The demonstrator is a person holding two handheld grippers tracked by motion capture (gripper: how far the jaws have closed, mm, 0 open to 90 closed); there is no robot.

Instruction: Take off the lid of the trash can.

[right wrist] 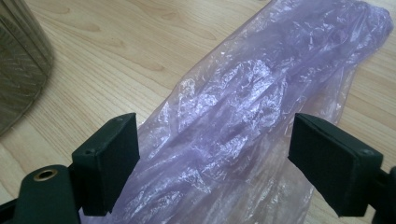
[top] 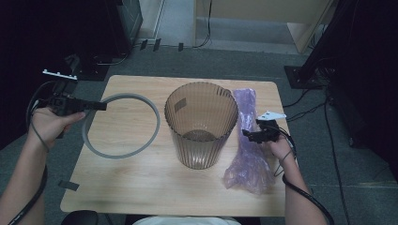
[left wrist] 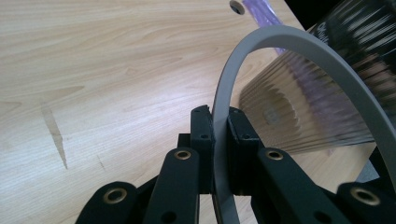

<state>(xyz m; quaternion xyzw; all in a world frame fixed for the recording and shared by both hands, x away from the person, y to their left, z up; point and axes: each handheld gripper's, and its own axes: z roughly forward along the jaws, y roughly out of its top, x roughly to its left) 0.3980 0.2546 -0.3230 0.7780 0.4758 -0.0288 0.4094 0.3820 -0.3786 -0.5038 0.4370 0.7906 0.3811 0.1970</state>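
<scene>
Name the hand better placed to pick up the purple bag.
Right. The right hand-held gripper hangs open directly over the purple bag, while the left hand-held gripper is clamped on the grey ring.

The wooden table [top: 141, 187] is seen whole from above in the high view, looking forward and down. The left gripper view is set low and close, facing along the grey ring [left wrist: 224, 140] toward the ribbed bin [left wrist: 317, 116] at frame right. The right gripper view is held close over the purple bag [right wrist: 233, 116]; the bin is shared at its upper left.
</scene>
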